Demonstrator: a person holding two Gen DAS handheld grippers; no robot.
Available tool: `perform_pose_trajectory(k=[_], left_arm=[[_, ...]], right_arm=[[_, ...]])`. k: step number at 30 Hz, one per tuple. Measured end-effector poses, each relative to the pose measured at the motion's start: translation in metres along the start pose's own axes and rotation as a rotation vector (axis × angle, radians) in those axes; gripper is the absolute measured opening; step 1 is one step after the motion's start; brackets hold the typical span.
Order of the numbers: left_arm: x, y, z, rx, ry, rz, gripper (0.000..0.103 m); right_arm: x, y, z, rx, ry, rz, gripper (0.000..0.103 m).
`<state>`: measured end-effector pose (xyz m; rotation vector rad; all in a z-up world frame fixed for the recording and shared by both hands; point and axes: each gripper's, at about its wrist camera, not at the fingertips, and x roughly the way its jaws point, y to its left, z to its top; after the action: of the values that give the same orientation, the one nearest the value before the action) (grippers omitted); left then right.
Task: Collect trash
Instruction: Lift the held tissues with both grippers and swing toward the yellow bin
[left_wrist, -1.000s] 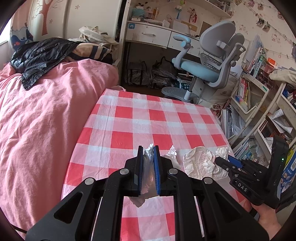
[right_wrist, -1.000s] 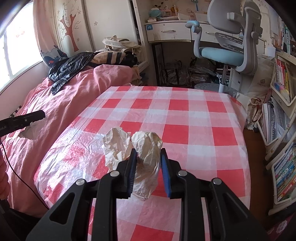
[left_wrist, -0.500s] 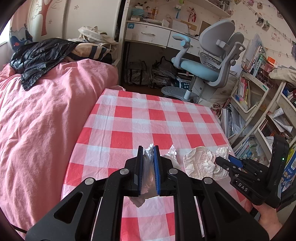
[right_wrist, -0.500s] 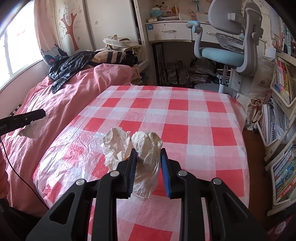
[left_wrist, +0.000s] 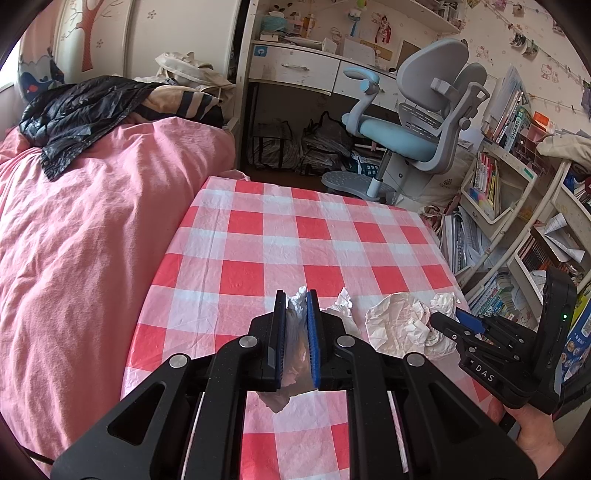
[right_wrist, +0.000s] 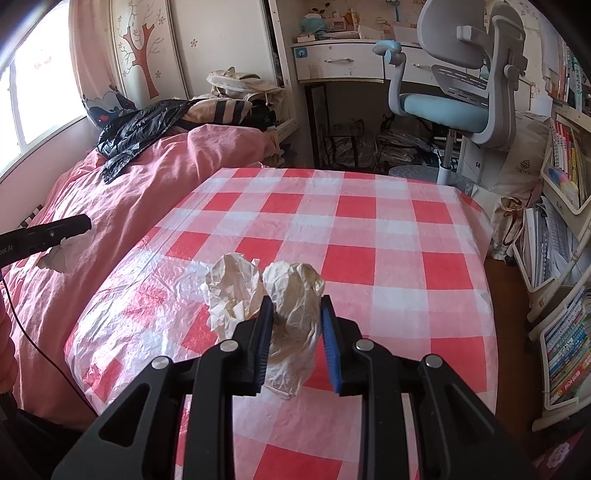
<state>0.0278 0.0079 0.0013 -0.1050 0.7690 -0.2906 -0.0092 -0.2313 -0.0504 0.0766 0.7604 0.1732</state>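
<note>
Both grips unchanged over the last second. Left gripper (left_wrist: 296, 325) stays clamped on a tissue scrap (left_wrist: 295, 306); right gripper (right_wrist: 295, 325) pinches a crumpled wrapper (right_wrist: 293, 295), both above the checked table's (right_wrist: 369, 229) near edge. Both pieces secured; no bin visible.

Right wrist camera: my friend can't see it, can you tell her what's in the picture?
The right gripper squeezes a crumpled paper wad above a red-and-white checked tablecloth. Another crumpled paper sits just left of it, with a pink bed beyond.

Crinkled paper wad (right_wrist: 295, 295) on glossy, wrinkled plastic tablecloth (right_wrist: 369, 229).
</note>
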Motion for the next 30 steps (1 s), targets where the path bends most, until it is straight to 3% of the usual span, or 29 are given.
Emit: perform_pose_trajectory(k=[30], left_arm=[[0.001,-0.0021,0.0006,0.002,0.002,0.003,0.01]], right_arm=[[-0.0017,0.0,-0.0013,-0.014,0.001,0.001,0.027]])
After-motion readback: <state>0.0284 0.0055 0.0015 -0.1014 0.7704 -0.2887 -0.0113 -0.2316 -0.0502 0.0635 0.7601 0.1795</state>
